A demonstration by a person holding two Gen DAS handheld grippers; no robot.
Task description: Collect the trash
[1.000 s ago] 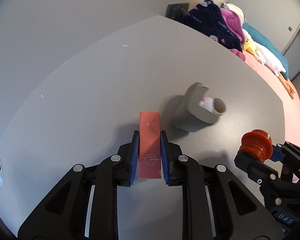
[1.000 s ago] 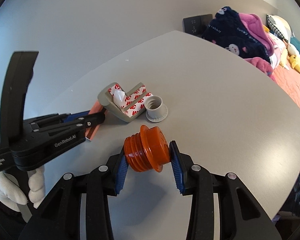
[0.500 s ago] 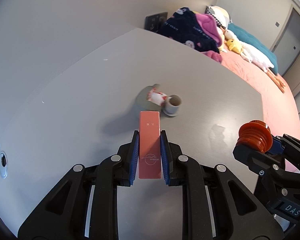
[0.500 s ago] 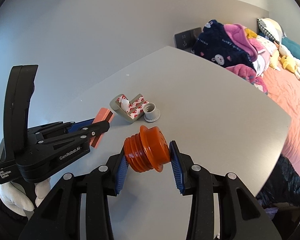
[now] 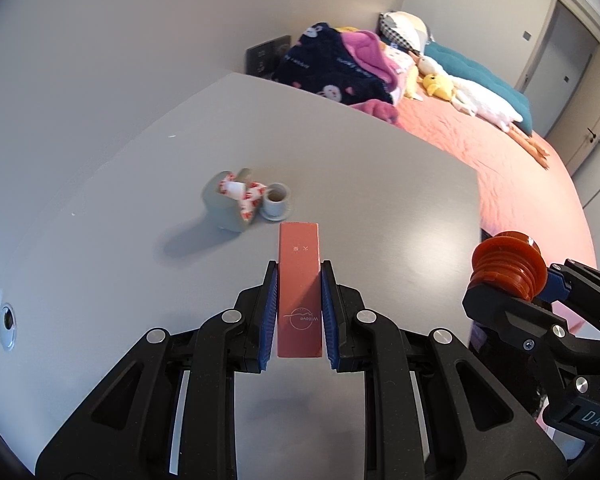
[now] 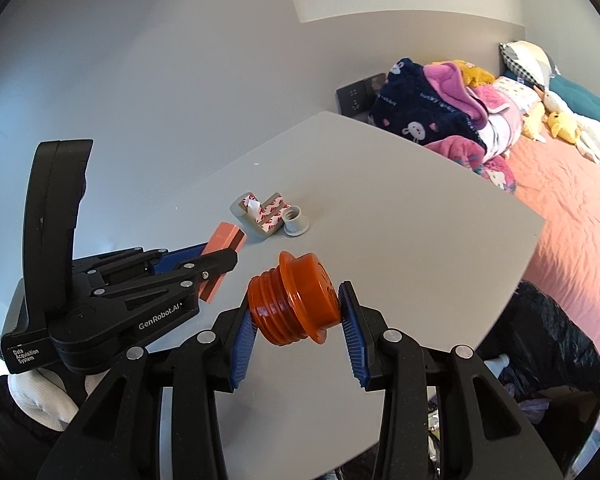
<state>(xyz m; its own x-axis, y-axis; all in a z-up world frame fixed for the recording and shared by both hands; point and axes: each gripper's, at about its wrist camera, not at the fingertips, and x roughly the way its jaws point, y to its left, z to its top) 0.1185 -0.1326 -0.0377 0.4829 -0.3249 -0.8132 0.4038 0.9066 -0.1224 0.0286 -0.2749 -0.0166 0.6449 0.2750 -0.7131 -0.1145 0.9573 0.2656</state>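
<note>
Trash is held in both tools above the grey bench [image 5: 380, 168]. The left hand-held gripper [image 5: 299, 312] is closed on a slim salmon-pink box [image 5: 299, 280], which is clamped lengthwise between the blue pads [image 5: 271, 312] and projects forward past the fingertips; faint print is seen on its top face. In the right wrist view the same box [image 6: 221, 254] is seen tilted, with a darker side face, and the left hand-held gripper [image 6: 203, 268] is seen from the side with a white-gloved hand [image 6: 47, 396] beneath it.

The right hand-held gripper [image 6: 295, 312] is closed on an orange ribbed plug [image 6: 293, 298], gripped across its threaded body and flanged end. From the left wrist view this plug [image 5: 508, 262] is seen at the right, near the bench edge.

Left on the bench are a grey bracket with red-and-white adhesive strips [image 5: 233, 200] and, touching or just beside it, a small grey flanged sleeve [image 5: 276, 200]. Beyond the bench edge a black bag [image 6: 548, 344] is visible, and a bed with a pink sheet [image 5: 500, 152] carries bundled blankets and plush toys.
</note>
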